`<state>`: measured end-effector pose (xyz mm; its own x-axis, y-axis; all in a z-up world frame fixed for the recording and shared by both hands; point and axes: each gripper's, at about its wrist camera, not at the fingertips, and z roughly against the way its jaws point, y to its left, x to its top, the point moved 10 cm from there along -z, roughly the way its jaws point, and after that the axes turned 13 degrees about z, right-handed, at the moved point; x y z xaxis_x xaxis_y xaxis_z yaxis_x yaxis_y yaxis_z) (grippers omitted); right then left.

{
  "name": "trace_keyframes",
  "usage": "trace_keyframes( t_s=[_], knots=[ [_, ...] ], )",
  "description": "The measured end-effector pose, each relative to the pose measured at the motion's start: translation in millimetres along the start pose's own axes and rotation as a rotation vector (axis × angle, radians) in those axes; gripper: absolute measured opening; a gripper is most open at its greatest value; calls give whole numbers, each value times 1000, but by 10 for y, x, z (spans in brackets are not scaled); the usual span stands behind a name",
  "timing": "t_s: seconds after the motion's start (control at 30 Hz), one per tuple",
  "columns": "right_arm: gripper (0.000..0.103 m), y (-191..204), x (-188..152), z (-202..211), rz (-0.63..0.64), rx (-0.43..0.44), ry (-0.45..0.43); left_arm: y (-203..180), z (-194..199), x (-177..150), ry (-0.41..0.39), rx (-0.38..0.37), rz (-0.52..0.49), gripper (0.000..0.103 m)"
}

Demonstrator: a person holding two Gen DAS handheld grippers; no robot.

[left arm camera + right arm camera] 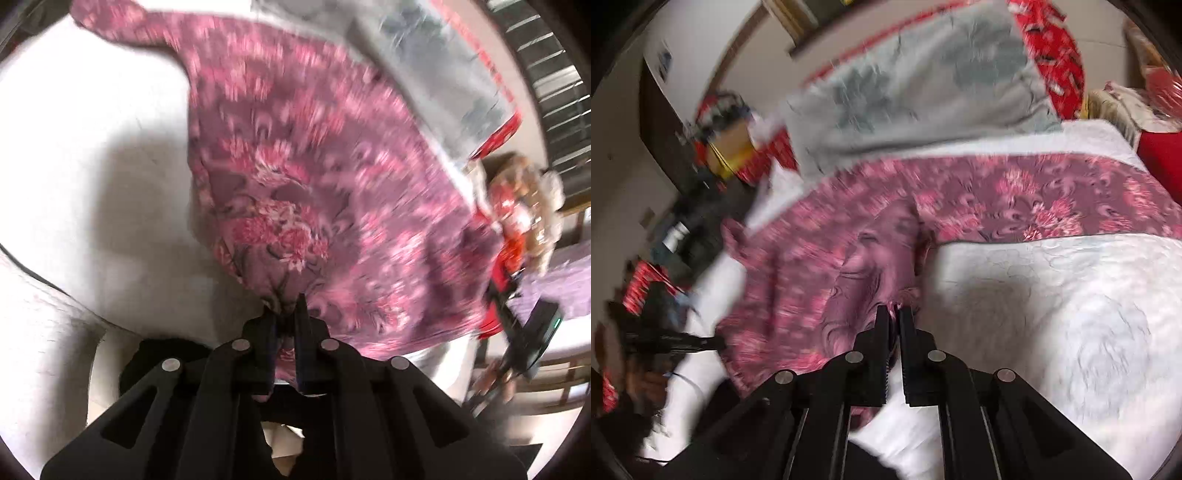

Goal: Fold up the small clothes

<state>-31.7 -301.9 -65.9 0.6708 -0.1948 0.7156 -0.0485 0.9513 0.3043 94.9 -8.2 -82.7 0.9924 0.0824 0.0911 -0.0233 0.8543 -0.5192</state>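
Note:
A pink and mauve flowered garment (pixel 295 177) lies spread over a white quilted bed cover (pixel 92 166). In the left wrist view my left gripper (pixel 286 308) is shut on a bunched edge of the garment, and the cloth rises into a peak at the fingertips. In the right wrist view the same garment (pixel 849 258) stretches from left to right across the white bed cover (pixel 1052 314). My right gripper (pixel 894 314) is shut on another pinched edge of it. The other gripper (pixel 679 341) shows blurred at the far left.
A grey patterned blanket (pixel 916 81) with a red border lies beyond the garment. Red cloth (pixel 1056 55) sits at the back right. A cardboard box (pixel 729 147) and dark clutter stand at the left. A slatted dark panel (pixel 546 74) is at the upper right.

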Motion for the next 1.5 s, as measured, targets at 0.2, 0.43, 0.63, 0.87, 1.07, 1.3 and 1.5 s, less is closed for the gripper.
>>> trace_keyframes(
  t_s=[0.2,0.43,0.63,0.87,1.07,1.3,1.5],
  knots=[
    [2,247,-183,814,-100,52,-94,-81,483,135,-39,-47,-16,6],
    [2,263,-1066,917,-209,18,70,585,312,-66,18,142,0,8],
    [8,134,-1669,570,-190,-118,335,1160,64,-81,60,304,72,8],
    [62,-116,-731,481,-186,-158,107,887,74,127,1,233,27,57],
    [38,-17,-541,-433,-199,-47,209,760,-473,16,109,284,-1,57],
    [4,-334,-896,-446,-201,-162,341,942,-426,101,88,371,-43,57],
    [52,-1179,-347,361,-458,-221,-17,651,-153,364,3,310,-105,57]
  ],
)
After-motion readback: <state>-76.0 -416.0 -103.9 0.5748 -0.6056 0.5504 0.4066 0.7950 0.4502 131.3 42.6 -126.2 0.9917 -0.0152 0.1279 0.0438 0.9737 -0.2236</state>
